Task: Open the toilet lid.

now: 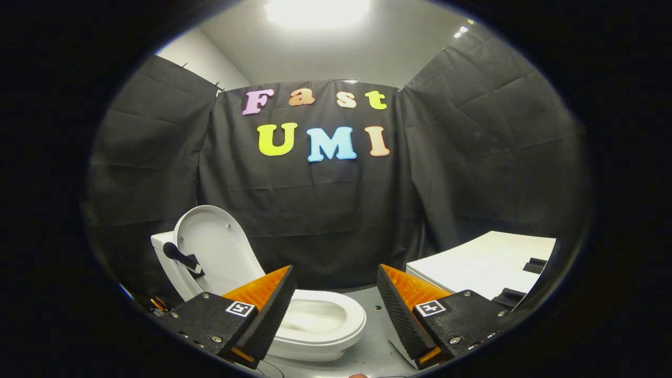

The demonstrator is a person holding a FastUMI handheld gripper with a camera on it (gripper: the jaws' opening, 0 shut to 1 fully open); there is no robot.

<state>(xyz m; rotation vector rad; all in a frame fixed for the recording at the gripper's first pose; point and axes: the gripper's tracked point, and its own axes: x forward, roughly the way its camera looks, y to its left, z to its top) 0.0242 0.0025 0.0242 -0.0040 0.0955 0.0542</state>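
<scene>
Already upright, the toilet lid [212, 247] leans back against the tank [164, 257], beyond the gripper's [336, 299] left finger. Both jaws stand wide apart, holding nothing; the bowl [320, 320] sits just ahead, a white counter [483, 265] beyond the right finger.

**What the gripper view hides or cuts off**

The gripper [336, 299] stands with its fingers spread apart on nothing, and their bases are cut off at 6 o'clock. One finger [262, 315] covers the near side of the toilet bowl [320, 320] at 7 o'clock. The raised toilet lid [215, 247] hides most of the tank [163, 252] behind it. At 4 o'clock the white table [483, 262] is cut off; two dark items [535, 265] on it are too small to identify. A small speck [377, 307] on the floor cannot be made out.
</scene>
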